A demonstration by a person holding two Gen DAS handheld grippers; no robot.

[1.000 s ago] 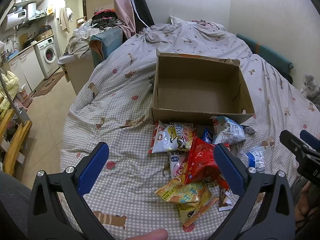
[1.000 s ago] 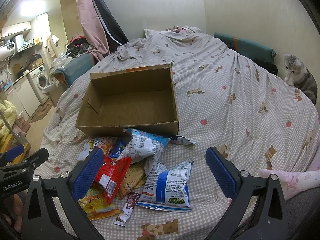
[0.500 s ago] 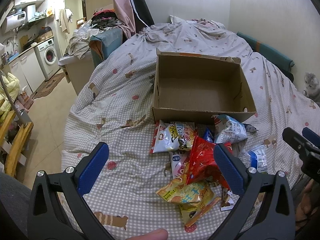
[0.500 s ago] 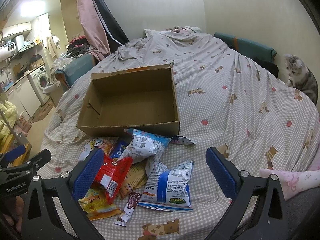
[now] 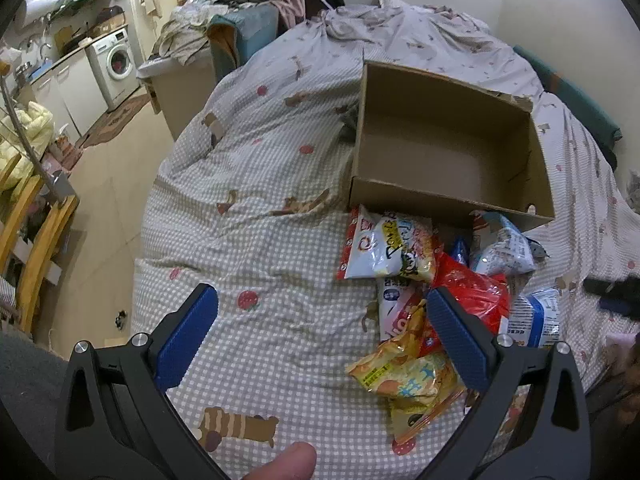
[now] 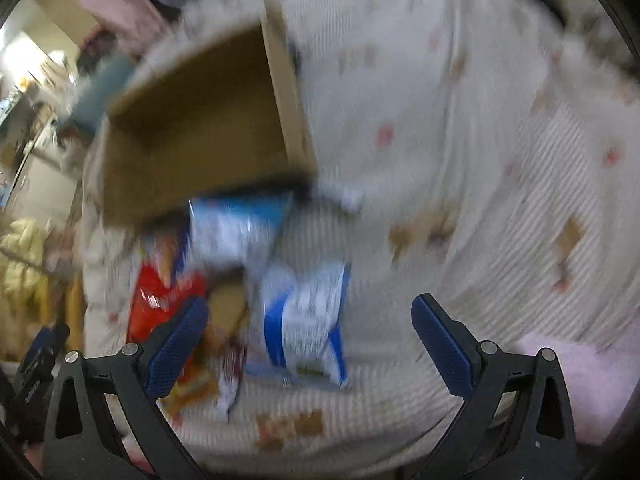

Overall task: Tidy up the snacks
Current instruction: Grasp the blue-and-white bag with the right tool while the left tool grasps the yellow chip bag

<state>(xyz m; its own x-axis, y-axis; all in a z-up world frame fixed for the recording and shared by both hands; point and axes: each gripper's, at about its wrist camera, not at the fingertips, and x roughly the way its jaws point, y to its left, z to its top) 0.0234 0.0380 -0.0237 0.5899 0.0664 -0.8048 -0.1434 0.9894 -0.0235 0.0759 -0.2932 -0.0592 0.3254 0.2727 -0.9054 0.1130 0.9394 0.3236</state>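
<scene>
the snack packets [image 5: 424, 280] are seen heaped on the bed [image 5: 260, 208], touching the near wall of the cardboard box [image 5: 444, 152]. the left gripper [image 5: 322, 328] is held spread wide, nothing pinched. the right gripper [image 6: 310, 340] is likewise spread over the blurred blue-and-white packet [image 6: 306, 320].

A bed [image 5: 280, 184] under a grey checked cover printed with strawberries fills a small room with plain pale walls [image 5: 560, 8]. Beyond it, a tan floor [image 5: 108, 200] leads to white cabinets [image 5: 68, 92] and a washing machine [image 5: 114, 64]; clothes [image 5: 188, 36] lie heaped nearby.
</scene>
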